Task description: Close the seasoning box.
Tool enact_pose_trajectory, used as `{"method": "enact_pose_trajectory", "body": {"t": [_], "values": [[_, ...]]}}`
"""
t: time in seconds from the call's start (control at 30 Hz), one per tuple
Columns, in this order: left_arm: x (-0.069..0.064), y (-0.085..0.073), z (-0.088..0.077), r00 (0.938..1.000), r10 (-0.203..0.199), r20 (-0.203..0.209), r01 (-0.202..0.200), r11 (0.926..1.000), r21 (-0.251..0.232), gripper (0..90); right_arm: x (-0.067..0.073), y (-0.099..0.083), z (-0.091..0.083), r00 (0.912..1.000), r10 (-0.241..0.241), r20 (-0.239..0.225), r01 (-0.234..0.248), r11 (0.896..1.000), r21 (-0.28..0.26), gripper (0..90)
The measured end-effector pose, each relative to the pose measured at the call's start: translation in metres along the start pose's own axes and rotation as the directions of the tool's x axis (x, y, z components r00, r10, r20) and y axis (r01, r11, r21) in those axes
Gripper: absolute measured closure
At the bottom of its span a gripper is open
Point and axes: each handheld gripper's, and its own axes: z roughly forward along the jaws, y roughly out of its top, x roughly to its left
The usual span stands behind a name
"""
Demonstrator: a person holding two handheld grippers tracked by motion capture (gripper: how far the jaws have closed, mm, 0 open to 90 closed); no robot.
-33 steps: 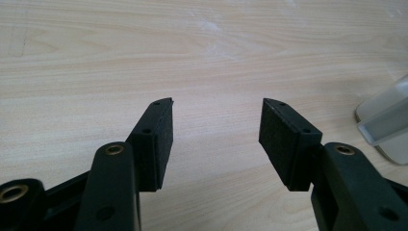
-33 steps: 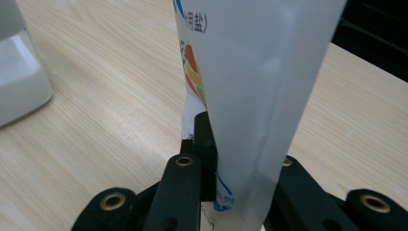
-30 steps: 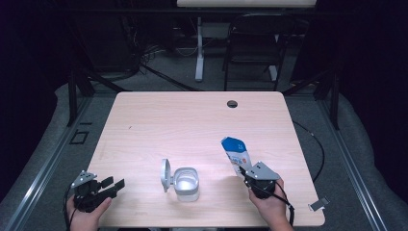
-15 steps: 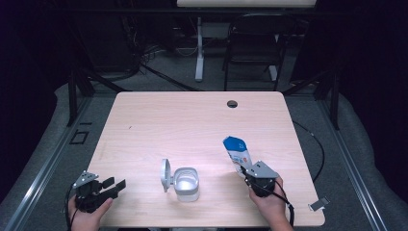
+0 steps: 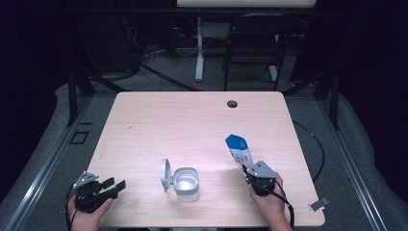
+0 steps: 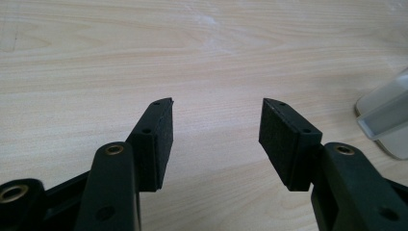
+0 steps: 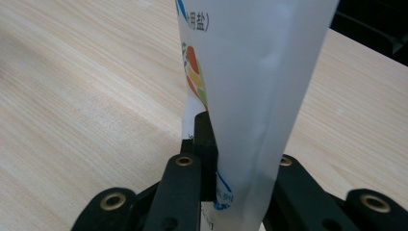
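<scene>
Right gripper (image 5: 246,169) clamps a salt pouch (image 5: 239,150) at container's (image 5: 185,183) three o'clock; tilting carelessly risks spilling, left gripper (image 5: 117,187) gaping empty.

The table (image 5: 192,125) is evenly lit against dark, murky surroundings, with a soft glare patch mid-table.

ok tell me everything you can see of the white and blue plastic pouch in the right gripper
The white and blue plastic pouch is a soft, flat-sided bag: blue top, white frosted body with blue print and a red, orange and green emblem. It stands roughly upright, leaning a little, its lower part pinched between the jaws of the right gripper, which the person's hand holds over the pale wooden table. Nothing else touches it.
</scene>
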Motion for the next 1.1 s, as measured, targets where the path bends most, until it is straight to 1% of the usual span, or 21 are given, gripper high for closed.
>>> {"method": "enact_pose_trajectory", "body": {"t": [0.13,0.4,0.6,0.67,0.73,0.77,0.83,1.0,1.1], "values": [[-0.0005,0.0,0.0001,1.0,0.0,0.001,0.0,1.0,-0.003,46.3,0.0007,-0.001,-0.0006,1.0,-0.004,-0.001,0.004,1.0,-0.007,81.4],[-0.0008,0.0001,0.0001,1.0,-0.001,0.0,0.001,1.0,-0.004,46.3,0.0016,-0.0009,-0.0013,1.0,-0.004,-0.004,0.004,1.0,-0.002,81.0],[-0.0008,0.0001,0.0003,1.0,0.0,0.001,0.0,1.0,-0.004,46.3,0.0009,-0.0016,-0.0029,0.9999,-0.002,-0.013,0.002,1.0,0.004,79.7],[-0.0012,0.0001,0.0007,1.0,0.002,-0.001,-0.002,1.0,0.005,46.3,0.0018,-0.0016,-0.0033,0.9998,-0.006,-0.018,0.006,1.0,0.002,79.4],[-0.0018,-0.0003,0.0014,1.0,0.002,-0.002,-0.002,1.0,0.002,46.3,0.0022,-0.0013,-0.0038,0.9997,-0.013,-0.019,0.013,1.0,0.007,78.7],[-0.0019,-0.0003,0.0015,1.0,0.002,-0.001,-0.002,1.0,0.001,46.3,0.0027,-0.0016,-0.0034,0.9998,-0.008,-0.018,0.008,1.0,0.0,78.4],[-0.0018,-0.0002,0.0011,1.0,0.0,-0.003,0.0,1.0,0.001,46.3,0.0023,-0.0021,-0.0043,0.9997,-0.006,-0.023,0.006,1.0,0.008,78.2],[-0.0003,-0.0005,0.0009,1.0,0.0,-0.001,0.0,1.0,0.002,46.3,0.0006,-0.0037,-0.0059,0.9997,-0.004,-0.023,0.004,1.0,0.011,77.8],[-0.0002,-0.0005,0.0006,1.0,0.0,0.0,0.0,1.0,0.0,46.3,-0.0004,-0.0047,-0.007,0.9998,-0.013,-0.015,0.014,1.0,0.018,77.4]]}}
